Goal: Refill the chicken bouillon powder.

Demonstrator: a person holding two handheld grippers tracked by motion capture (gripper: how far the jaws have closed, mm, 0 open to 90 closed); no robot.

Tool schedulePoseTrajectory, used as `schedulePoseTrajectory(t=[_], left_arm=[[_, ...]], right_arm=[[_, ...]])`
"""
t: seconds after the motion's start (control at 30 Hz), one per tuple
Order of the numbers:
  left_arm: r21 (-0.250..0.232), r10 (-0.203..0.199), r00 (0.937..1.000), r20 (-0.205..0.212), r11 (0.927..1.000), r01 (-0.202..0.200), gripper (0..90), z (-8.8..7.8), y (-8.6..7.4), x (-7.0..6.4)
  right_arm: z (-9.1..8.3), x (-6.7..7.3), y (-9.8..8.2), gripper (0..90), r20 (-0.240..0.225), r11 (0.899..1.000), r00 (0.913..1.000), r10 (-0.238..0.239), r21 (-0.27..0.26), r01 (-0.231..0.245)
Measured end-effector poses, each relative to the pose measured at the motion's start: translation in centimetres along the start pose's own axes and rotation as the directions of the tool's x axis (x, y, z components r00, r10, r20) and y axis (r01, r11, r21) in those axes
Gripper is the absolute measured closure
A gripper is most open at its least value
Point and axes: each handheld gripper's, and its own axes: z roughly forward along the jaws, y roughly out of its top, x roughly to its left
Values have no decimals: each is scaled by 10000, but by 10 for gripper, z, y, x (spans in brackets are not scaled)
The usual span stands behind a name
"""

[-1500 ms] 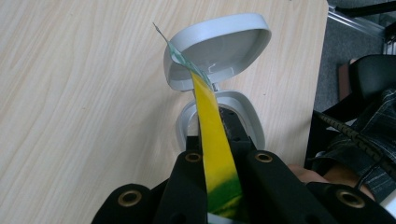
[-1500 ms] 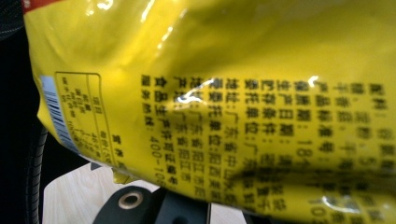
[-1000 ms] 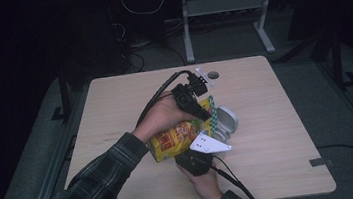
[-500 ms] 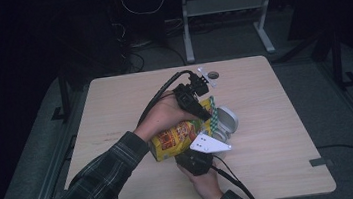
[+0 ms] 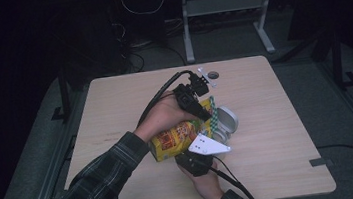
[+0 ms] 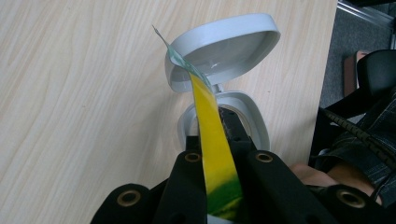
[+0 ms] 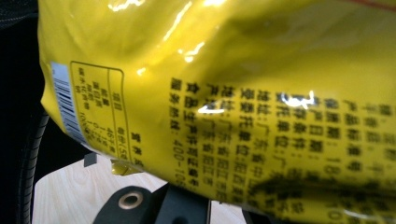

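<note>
The right tongs [image 5: 196, 161] are nearest to the person, low over the wooden table [image 5: 282, 158], with the right hand [image 5: 205, 184] behind them and a white three-cornered plate [image 5: 208, 145] on top. In the right gripper view a yellow snack bag [image 7: 243, 107] with black print and a barcode lies directly above the jaws and very close to the camera. The jaw tips are hidden behind it, so I cannot tell how wide these tongs are or whether they hold the bag.

Just beyond the right tongs, the snack bag lies between the two tongs, and its far end rises toward the left tongs [image 5: 196, 108]. The left hand [image 5: 164, 118] holds these tongs from above, with a plaid sleeve [image 5: 107, 173] behind it. In the left gripper view the two jaws are pressed together on the thin sealed edge of the bag [image 6: 212, 135], which stands up between them as a narrow yellow strip with a green patterned end.

Past the tips of the left tongs, a small grey flip-lid container [image 6: 224, 70] rests on the table with its lid swung open. The end of the bag strip crosses in front of the open lid.

Farther away, beyond the table edge, a dark floor [image 5: 256, 25] and a grey metal frame [image 5: 224, 8] are visible.
</note>
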Motion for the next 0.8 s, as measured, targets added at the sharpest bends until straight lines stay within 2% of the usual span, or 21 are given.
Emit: schedulePoseTrajectory(t=[0.5,0.8], left_arm=[[-98,-19,10000,-43,9999,19,895,-1,-3,0],[-240,-183,9998,-102,9995,180,896,-3,-10,0]], right_arm=[[1,0,0,899,-67,10000,10000,56,40,-56],[2,2,-2,898,-177,9999,9998,-80,107,81]])
